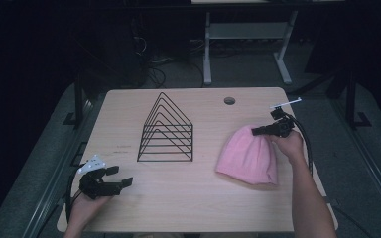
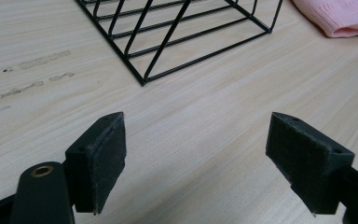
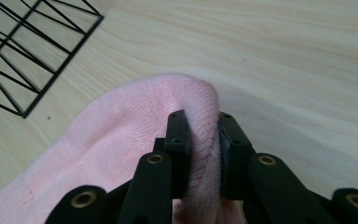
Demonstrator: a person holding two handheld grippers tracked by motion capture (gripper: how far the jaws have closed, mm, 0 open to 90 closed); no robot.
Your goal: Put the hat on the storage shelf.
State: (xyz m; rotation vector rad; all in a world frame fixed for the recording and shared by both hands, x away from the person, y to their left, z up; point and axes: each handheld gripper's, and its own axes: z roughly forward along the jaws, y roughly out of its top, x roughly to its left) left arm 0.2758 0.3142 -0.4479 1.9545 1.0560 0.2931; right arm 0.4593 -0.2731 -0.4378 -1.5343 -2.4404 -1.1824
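Observation:
A pink knit beanie [image 1: 248,156] lies flat on the right half of the wooden table [image 1: 178,198]. My right gripper [image 1: 257,131] is shut on the beanie's far rounded tip. In the right gripper view the two black pads [image 3: 179,140] pinch a fold of the pink knit [image 3: 121,135] between them. My left gripper [image 1: 119,176] rests low near the table's front left corner, held by a hand. Its jaws stand wide open over bare wood, with one pad [image 2: 100,158] at the left and nothing between them [image 2: 196,163]. A corner of the beanie [image 2: 349,18] shows far off.
A black wire file rack [image 1: 166,131] with triangular dividers stands at the table's middle back; its base [image 2: 186,42] lies ahead of the left gripper. A round cable hole [image 1: 229,100] sits near the far edge. Desk legs and cables stand on the dark floor behind.

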